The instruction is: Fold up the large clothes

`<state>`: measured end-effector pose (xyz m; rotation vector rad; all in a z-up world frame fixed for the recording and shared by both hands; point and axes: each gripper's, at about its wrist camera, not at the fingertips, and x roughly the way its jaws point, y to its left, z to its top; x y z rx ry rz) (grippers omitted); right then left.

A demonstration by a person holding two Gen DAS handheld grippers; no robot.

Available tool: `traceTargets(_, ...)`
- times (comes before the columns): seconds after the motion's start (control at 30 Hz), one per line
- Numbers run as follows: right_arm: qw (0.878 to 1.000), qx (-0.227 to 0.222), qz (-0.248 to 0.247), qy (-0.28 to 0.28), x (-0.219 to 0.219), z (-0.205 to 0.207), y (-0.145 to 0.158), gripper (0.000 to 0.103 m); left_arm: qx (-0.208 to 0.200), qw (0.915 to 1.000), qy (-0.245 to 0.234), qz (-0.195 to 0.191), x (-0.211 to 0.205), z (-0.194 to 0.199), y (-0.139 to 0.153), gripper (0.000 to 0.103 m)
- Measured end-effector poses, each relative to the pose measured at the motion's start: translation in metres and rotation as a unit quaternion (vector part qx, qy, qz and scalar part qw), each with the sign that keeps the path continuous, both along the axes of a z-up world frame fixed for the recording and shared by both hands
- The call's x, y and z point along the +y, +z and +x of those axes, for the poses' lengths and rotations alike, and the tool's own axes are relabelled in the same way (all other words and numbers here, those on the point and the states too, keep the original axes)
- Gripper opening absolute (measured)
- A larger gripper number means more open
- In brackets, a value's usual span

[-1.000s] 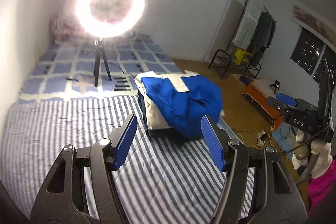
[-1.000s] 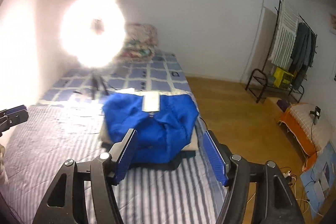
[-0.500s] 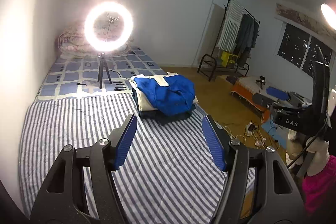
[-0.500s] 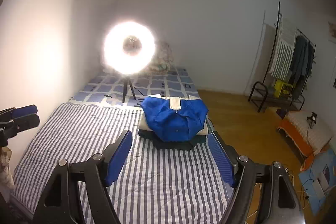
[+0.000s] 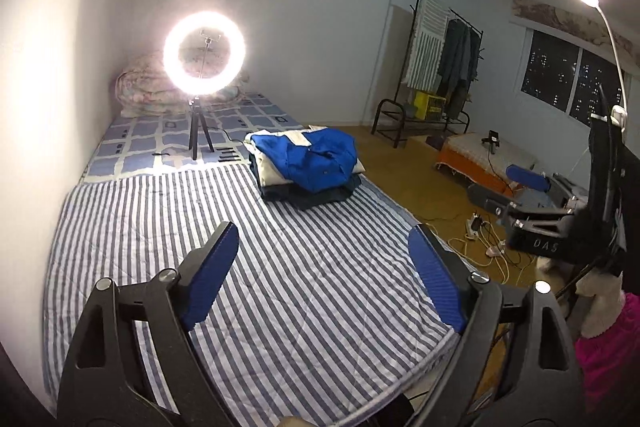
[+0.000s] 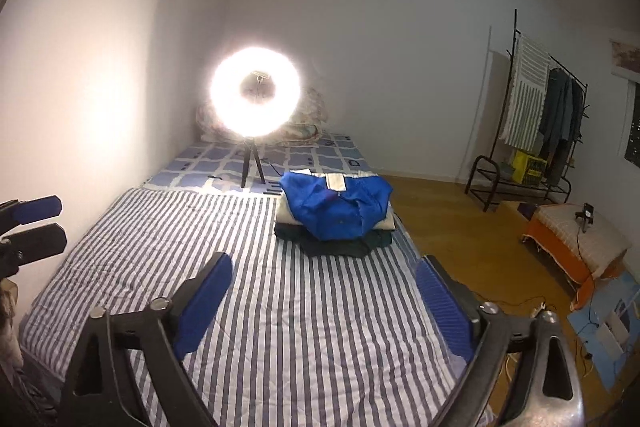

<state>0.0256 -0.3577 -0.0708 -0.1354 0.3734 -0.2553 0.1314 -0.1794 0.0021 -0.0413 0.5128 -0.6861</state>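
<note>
A folded blue garment (image 5: 316, 163) lies on top of a stack of folded cream and dark clothes at the far right of the striped bed (image 5: 160, 227); the garment also shows in the right wrist view (image 6: 338, 211). My left gripper (image 5: 324, 251) is open and empty, well back from the stack above the bed. My right gripper (image 6: 324, 281) is open and empty, also far back. The right gripper shows at the right in the left wrist view (image 5: 528, 183). The left gripper shows at the left edge in the right wrist view (image 6: 32, 223).
A lit ring light on a tripod (image 5: 204, 59) stands on the checked sheet behind the stack. A rolled quilt (image 5: 140, 91) lies at the head. A clothes rack (image 5: 444, 67), an orange low bed (image 5: 480, 155) and floor cables (image 5: 484, 231) are to the right.
Both grippers have pulled back and risen away from the stack, which now looks much smaller and farther. The blue garment stays on top of the stack.
</note>
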Motion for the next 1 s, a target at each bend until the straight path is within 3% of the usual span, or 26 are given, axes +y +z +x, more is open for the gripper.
traceTargets(0.17,1.000,0.006,0.004,-0.004,-0.001,0.000,-0.021,0.103,-0.013,0.9995,0.022,0.020,-0.002,-0.009,-0.010,0.103)
traceTargets(0.63,0.999,-0.005,0.045,-0.026,-0.013,0.012,-0.055,0.103,-0.005,0.9957,0.063,0.068,-0.004,0.007,-0.043,0.103)
traceTargets(1.0,0.999,0.002,0.037,-0.015,-0.007,0.016,-0.060,0.103,0.017,0.9932,0.065,0.095,-0.009,0.019,-0.065,0.103)
